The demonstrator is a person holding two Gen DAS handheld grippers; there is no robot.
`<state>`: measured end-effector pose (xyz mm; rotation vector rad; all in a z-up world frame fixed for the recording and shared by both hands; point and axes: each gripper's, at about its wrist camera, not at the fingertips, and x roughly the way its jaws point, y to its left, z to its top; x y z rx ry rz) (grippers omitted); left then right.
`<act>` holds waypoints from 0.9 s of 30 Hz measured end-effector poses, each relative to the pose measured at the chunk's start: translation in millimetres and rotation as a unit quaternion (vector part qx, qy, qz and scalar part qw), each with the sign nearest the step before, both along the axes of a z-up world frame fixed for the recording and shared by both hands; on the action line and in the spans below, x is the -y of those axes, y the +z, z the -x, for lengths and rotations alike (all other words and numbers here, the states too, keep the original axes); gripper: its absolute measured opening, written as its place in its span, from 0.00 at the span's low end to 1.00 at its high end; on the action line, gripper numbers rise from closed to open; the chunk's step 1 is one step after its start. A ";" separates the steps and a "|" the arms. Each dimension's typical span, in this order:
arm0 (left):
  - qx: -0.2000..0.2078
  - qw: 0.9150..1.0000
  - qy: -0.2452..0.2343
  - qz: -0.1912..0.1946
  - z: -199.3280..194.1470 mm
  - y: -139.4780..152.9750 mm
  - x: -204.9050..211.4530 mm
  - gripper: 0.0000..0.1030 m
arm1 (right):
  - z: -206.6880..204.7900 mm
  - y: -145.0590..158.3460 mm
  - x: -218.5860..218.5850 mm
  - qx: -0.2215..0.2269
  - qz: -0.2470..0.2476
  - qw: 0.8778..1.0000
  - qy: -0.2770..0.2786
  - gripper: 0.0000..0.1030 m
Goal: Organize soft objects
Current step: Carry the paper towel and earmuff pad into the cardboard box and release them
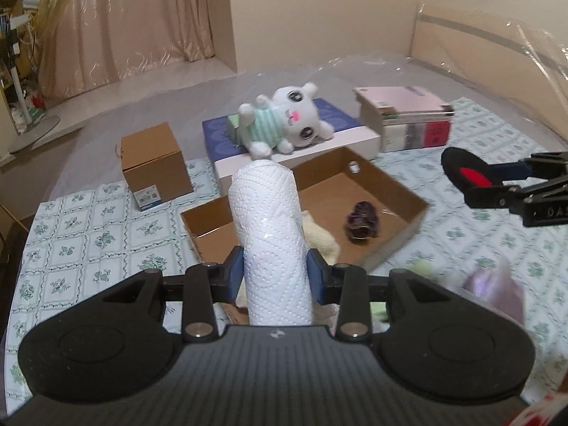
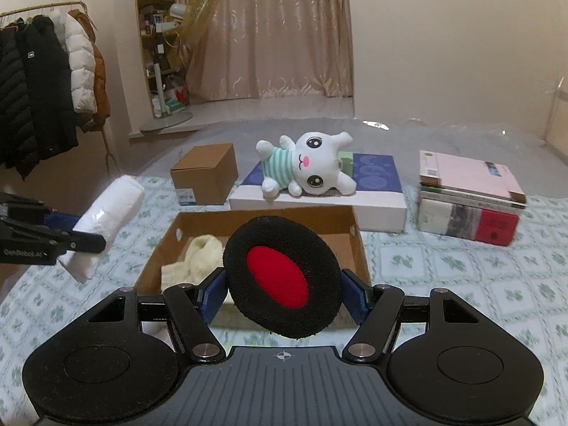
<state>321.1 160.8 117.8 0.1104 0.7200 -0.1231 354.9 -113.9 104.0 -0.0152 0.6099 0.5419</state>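
My left gripper (image 1: 277, 266) is shut on an upright white paper towel roll (image 1: 266, 213), seen tilted in the right wrist view (image 2: 110, 213) with the left gripper (image 2: 81, 229) at the far left. My right gripper (image 2: 284, 284) is shut on a round black foam pad with a red centre (image 2: 277, 277); the left wrist view shows the right gripper (image 1: 497, 184) and pad (image 1: 468, 174) at the right. Both hover near an open cardboard tray (image 2: 213, 220) holding a cream cloth (image 2: 198, 259) and a dark purple item (image 1: 360, 223). A white plush bunny (image 2: 312, 167) lies on a blue-topped box (image 2: 376, 177).
On the floral sheet stand a small brown carton (image 2: 206, 174) at back left and a stack of books (image 2: 468, 191) at back right. A blurred lavender thing (image 1: 493, 284) lies near right. A coat rack (image 2: 42, 81) and a fan (image 2: 198, 10) stand beyond the bed.
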 end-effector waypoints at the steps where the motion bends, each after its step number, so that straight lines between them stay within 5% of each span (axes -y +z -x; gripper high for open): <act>1: -0.004 1.000 0.003 0.002 -8.4 -4.2 -4.1 0.33 | -10.1 -2.2 -3.4 -0.005 -0.001 1.000 -0.001 0.66; 13: -0.040 0.999 0.025 0.009 -81.4 -58.7 -24.8 0.34 | -94.6 -40.8 -36.1 -0.066 -0.002 0.998 -0.014 0.66; 20: -0.050 0.998 0.040 0.026 -97.2 -78.3 -27.1 0.56 | -113.5 -57.3 -40.5 -0.092 -0.009 0.995 -0.021 0.66; 27: -0.045 0.998 0.044 0.021 -89.0 -77.1 -33.2 0.56 | -116.8 -63.8 -45.6 -0.102 -0.007 0.995 -0.017 0.66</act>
